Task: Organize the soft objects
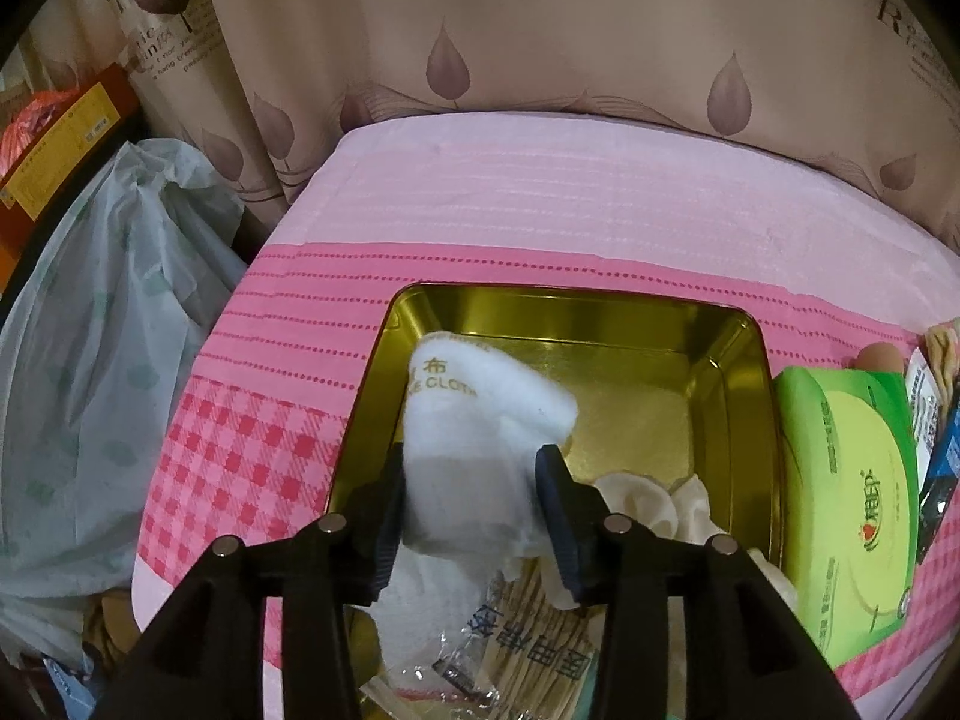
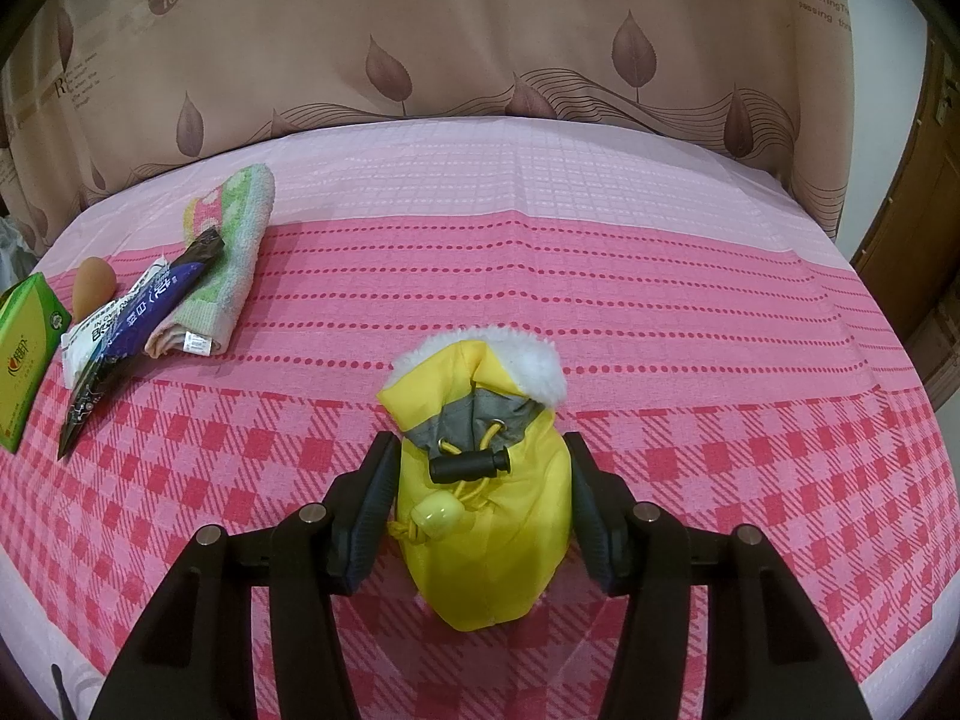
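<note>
The left gripper point(image 1: 474, 510) has its fingers closed on a white cloth point(image 1: 480, 414), which hangs over the gold tin point(image 1: 744, 396) in the centre of the frame. The cloth looks light and limp, so it will fold and sag when it is released. A hold on the bunched middle seems better than a hold on one edge. A cream fabric point(image 1: 648, 498) and a clear packet point(image 1: 510, 648) lie at the lower part of the tin. A green tissue pack point(image 1: 852, 498) stands just beside the tin at the right.

The right gripper point(image 2: 480, 516) has its fingers on both sides of a yellow pouch point(image 2: 498, 534) in the lower centre. I judge they grip it, but contact on the right side is not certain. The pouch looks soft, light and smooth, maybe slippery, so its thick body is the place to squeeze, not the cord. It rests on the pink tabletop point(image 2: 720, 312). At the upper left lie a towel point(image 2: 240, 240), snack packets point(image 2: 138, 318) and an egg point(image 2: 93, 288).
</note>
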`<state>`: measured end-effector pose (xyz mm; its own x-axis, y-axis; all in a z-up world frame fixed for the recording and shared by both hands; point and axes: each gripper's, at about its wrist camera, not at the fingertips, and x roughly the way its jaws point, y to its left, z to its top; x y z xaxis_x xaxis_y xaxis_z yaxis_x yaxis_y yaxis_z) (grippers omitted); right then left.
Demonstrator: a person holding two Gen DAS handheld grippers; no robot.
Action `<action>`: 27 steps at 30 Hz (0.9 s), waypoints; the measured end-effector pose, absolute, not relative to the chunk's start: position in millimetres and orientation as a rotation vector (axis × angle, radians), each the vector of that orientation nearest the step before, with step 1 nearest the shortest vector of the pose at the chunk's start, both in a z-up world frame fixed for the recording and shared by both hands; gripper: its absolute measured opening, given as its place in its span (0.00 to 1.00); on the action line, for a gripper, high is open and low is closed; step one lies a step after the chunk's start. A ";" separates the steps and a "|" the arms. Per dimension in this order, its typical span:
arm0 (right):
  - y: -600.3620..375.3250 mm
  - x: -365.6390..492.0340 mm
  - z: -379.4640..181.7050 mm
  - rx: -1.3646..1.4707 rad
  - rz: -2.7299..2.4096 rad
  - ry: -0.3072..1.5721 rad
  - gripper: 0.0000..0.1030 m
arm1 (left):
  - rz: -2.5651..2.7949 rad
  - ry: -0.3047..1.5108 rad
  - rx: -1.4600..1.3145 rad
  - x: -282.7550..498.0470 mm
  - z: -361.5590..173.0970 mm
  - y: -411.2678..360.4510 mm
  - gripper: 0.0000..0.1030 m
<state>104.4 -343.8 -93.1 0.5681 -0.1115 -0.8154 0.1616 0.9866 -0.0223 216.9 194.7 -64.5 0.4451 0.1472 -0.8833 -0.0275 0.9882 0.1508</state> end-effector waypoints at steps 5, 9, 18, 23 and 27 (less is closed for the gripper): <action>-343.2 104.4 -93.2 0.057 -0.161 0.953 0.50 | 0.107 1.095 0.130 211.1 -62.3 192.8 0.43; -342.4 104.7 -93.3 0.056 -0.160 0.954 0.51 | 0.099 1.092 0.134 207.6 -59.4 192.7 0.44; -342.4 104.8 -93.2 0.055 -0.160 0.953 0.51 | 0.084 1.082 0.139 197.5 -44.4 190.8 0.45; -342.3 104.9 -93.3 0.055 -0.160 0.953 0.51 | 0.079 1.055 0.126 183.1 -34.4 192.8 0.45; -342.0 105.0 -93.3 0.055 -0.160 0.953 0.51 | 0.090 1.033 0.125 163.8 -29.3 198.3 0.45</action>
<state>105.0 -342.0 -93.3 0.5682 -0.1119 -0.8152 0.1601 0.9868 -0.0239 163.8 198.3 -29.3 0.5092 0.1336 -0.8502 -0.0161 0.9892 0.1458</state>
